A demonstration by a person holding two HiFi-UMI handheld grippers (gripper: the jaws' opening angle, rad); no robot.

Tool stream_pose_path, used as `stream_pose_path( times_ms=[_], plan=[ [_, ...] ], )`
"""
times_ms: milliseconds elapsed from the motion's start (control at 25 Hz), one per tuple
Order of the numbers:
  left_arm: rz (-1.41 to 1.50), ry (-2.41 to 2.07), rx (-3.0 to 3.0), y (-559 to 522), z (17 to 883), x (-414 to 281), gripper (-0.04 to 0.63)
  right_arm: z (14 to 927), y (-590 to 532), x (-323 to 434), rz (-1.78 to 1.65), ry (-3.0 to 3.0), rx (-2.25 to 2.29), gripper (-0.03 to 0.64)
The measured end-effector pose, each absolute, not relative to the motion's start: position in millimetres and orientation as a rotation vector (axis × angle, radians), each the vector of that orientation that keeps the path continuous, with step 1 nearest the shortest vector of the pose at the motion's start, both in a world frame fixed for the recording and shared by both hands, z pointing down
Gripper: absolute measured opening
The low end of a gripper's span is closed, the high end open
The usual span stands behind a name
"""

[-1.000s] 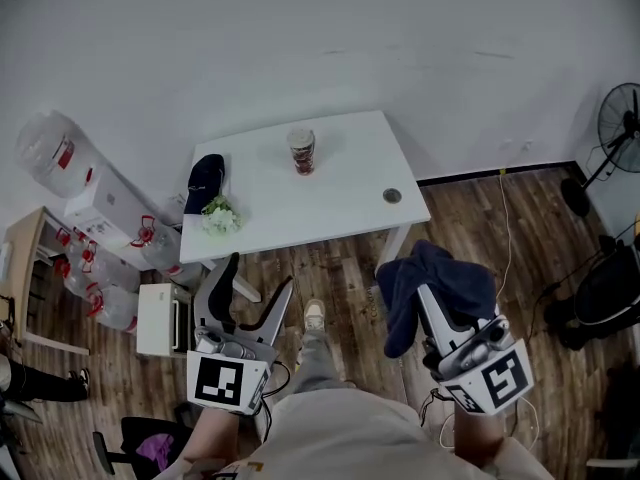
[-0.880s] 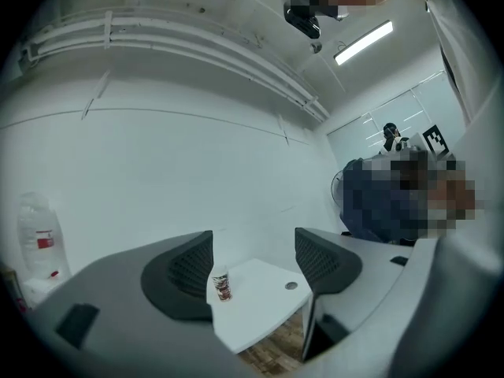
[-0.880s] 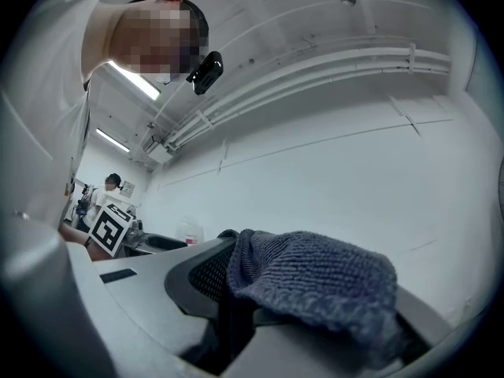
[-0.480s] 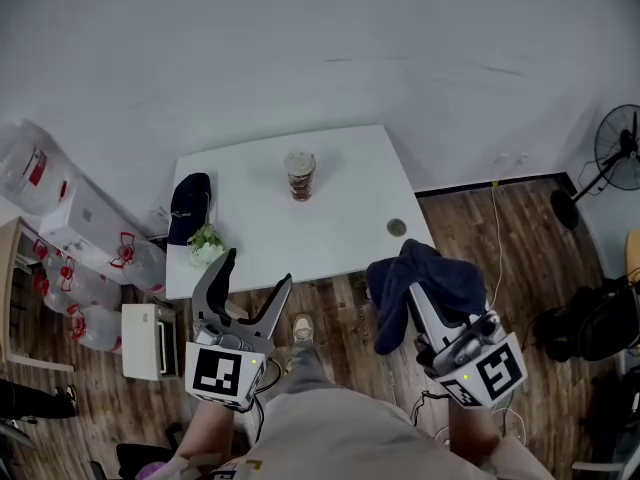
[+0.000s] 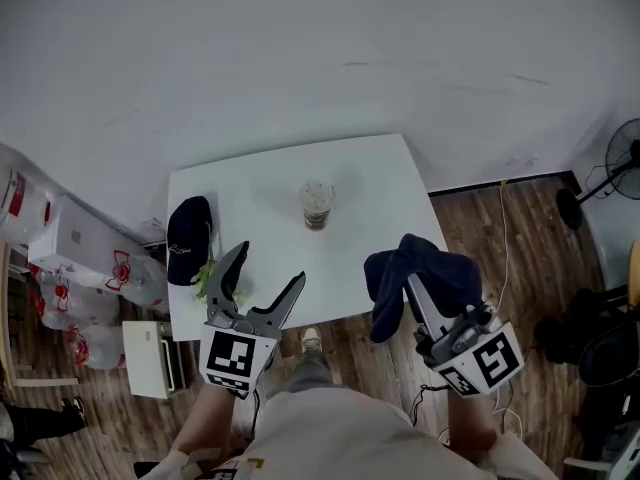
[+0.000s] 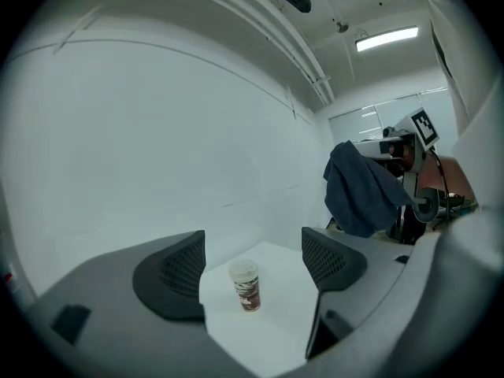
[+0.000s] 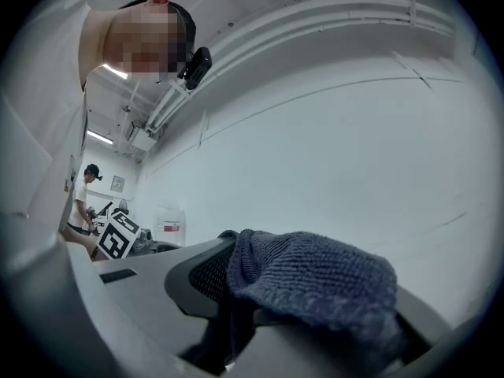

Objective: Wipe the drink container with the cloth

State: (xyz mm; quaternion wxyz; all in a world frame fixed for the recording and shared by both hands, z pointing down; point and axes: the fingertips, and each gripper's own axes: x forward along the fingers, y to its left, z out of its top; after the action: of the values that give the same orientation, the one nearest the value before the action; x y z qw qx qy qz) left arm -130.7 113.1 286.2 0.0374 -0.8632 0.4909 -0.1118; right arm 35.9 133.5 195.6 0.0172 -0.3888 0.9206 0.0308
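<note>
Head view: shows the cup (image 5: 317,206) upright near the middle of the white table (image 5: 370,188), well apart from both tools. Finds the left gripper (image 5: 270,265) over the table's near edge, jaws spread wide after just opening further, nothing between them. Finds the right gripper (image 5: 418,286) off the near right corner, clamped on the dark cloth (image 5: 440,273), most of it draped over the jaws. Notes a dark cap (image 5: 187,238) at the left edge, out of the way.

Left gripper view: looks along the open jaws straight at the cup (image 6: 246,284), framed in the gap but far off and untouched. Catches the cloth (image 6: 362,195) hanging at upper right.

Right gripper view: shows little but the cloth (image 7: 315,282) bunched over and between the jaws, pinched there. No cup in sight.

Probably the approach, with no wiping begun. To do it well: bring the left jaws level around the cup's lower half and close gently, since it looks light and easy to crush or tip. Hold steady. Press the cloth's loose fold, not the hard jaw tips, against the side, then rub round and upward.
</note>
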Motion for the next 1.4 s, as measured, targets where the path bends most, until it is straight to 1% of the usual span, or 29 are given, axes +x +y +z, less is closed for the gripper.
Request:
stream_pose_path(
  times_ms=[360,640,840,1000,1240,1400],
  plan=[
    [-0.487,1.427,-2.754,9.1,366.3,-136.8,0.382,254.0,18.9,1.2,0.048,2.965,-1.317,0.078],
    [-0.645,1.402,-2.880,-28.9,450.0,-122.8,0.394,303.0,-35.4,-5.1,-0.070,3.010,-1.339,0.078],
    [-0.763,1.422,-2.946,-48.6,500.8,-110.7,0.416,329.5,-66.1,-5.7,-0.114,3.043,-1.310,0.078],
    [-0.777,1.467,-2.975,-68.5,528.0,-99.5,0.419,350.5,-92.1,-5.9,-0.149,3.077,-1.240,0.078],
    [-0.723,1.530,-3.010,-90.3,549.4,-82.1,0.419,378.6,-130.5,-15.4,-0.194,3.155,-1.079,0.078],
    [-0.760,1.535,-2.991,-101.0,561.2,-74.4,0.419,398.2,-150.5,-32.0,-0.183,3.229,-0.977,0.080]
  ],
)
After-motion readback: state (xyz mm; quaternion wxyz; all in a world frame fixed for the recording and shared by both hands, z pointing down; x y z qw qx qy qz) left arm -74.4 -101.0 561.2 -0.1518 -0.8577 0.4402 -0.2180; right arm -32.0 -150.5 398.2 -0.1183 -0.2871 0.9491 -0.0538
